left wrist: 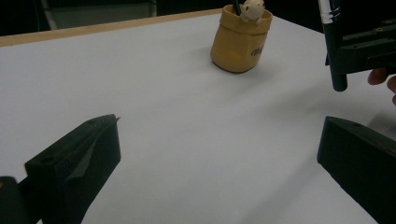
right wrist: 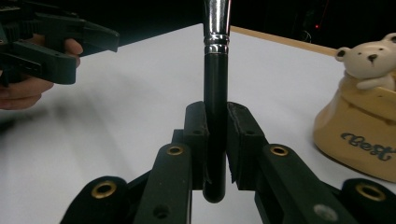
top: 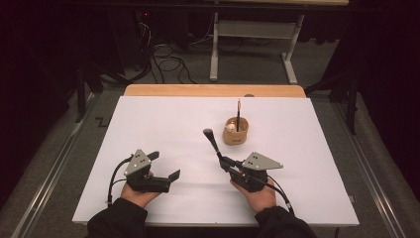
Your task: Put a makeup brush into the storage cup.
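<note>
At the near edge of the white table (top: 148,129), two hands in dark sleeves are holding the grippers. In the high view the left gripper (top: 167,166) is sitting at about seven o'clock on the sheet with its jaws spread wide and nothing between them; in the left gripper view only bare white surface is lying between the two black jaws. The right gripper (top: 223,159) is sitting at about five o'clock, its jaws clamped on the black handle of a makeup brush (top: 213,144). The brush is slanting up and away toward eleven o'clock, its dark head lifted off the table. In the right gripper view the pads are squeezing the brush (right wrist: 215,107) handle from both sides, with the rounded butt end sticking out below them.

Farther off, at about one o'clock from the right gripper, a tan holder (top: 236,131) is standing upright with a small pale bear figure (right wrist: 369,56) at its rim and a thin dark stick (top: 238,113) rising from it. Nothing is lying between brush and holder.

The brush head is running out of the top of the right gripper view, the holder's lettering is being cut off there, and the floor cables (top: 168,62) beyond the table are too dim to make out.
</note>
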Action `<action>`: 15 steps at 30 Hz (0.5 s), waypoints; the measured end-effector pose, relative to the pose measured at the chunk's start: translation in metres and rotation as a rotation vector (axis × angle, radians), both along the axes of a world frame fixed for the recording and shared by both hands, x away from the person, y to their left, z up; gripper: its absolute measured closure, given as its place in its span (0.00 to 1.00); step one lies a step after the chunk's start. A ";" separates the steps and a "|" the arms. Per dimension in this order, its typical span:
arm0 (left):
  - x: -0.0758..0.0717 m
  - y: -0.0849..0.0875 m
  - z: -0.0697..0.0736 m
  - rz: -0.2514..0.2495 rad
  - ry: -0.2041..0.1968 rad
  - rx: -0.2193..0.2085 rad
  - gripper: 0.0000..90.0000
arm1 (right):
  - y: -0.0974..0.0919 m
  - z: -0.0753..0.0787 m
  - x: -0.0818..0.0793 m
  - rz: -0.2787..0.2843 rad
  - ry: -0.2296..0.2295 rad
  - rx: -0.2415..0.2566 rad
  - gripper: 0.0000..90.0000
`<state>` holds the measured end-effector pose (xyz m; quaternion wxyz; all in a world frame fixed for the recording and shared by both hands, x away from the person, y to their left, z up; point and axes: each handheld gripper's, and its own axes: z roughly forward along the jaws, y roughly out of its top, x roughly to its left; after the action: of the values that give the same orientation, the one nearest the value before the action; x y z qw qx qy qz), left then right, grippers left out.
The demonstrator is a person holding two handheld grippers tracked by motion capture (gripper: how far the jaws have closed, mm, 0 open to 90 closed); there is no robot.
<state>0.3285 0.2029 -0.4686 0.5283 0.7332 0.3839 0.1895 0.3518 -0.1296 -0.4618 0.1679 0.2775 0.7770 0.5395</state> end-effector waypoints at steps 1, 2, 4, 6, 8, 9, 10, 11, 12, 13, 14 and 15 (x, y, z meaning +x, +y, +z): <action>0.000 0.000 0.000 -0.001 0.000 0.000 0.00 | 0.002 0.000 0.000 0.001 -0.001 0.000 0.90; 0.000 0.000 0.000 -0.001 -0.001 0.000 0.00 | 0.004 -0.001 -0.001 0.004 -0.002 -0.001 0.90; 0.000 0.000 0.000 -0.001 -0.002 -0.003 0.00 | 0.008 -0.001 -0.002 0.009 0.000 0.003 0.90; 0.000 0.000 0.000 -0.001 -0.002 -0.004 0.00 | 0.012 -0.002 -0.002 0.013 -0.002 0.005 0.90; -0.001 0.000 0.001 -0.001 -0.003 -0.005 0.00 | 0.015 -0.002 -0.003 0.018 -0.003 0.005 0.90; -0.001 0.000 0.001 -0.001 -0.003 -0.005 0.00 | 0.016 -0.003 -0.002 0.020 -0.003 0.005 0.90; -0.001 0.000 0.001 -0.001 -0.004 -0.006 0.00 | 0.017 -0.003 -0.002 0.021 -0.003 0.007 0.90; -0.001 0.000 0.001 -0.002 -0.003 -0.006 0.00 | 0.017 -0.003 -0.002 0.019 -0.001 0.007 0.90; -0.001 0.000 0.001 -0.002 -0.003 -0.006 0.00 | 0.018 -0.003 -0.002 0.019 -0.002 0.005 0.90; -0.001 0.000 0.001 -0.002 -0.003 -0.005 0.00 | 0.017 -0.003 -0.002 0.019 -0.002 0.004 0.90; -0.001 0.000 0.001 -0.003 -0.003 -0.006 0.00 | 0.017 -0.003 -0.002 0.018 -0.001 0.004 0.90; -0.001 0.000 0.001 -0.003 -0.003 -0.006 0.00 | 0.016 -0.003 -0.001 0.016 -0.002 0.003 0.90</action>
<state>0.3278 0.2026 -0.4674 0.5313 0.7321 0.3823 0.1887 0.3504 -0.1132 -0.4646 0.1638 0.2709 0.7784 0.5422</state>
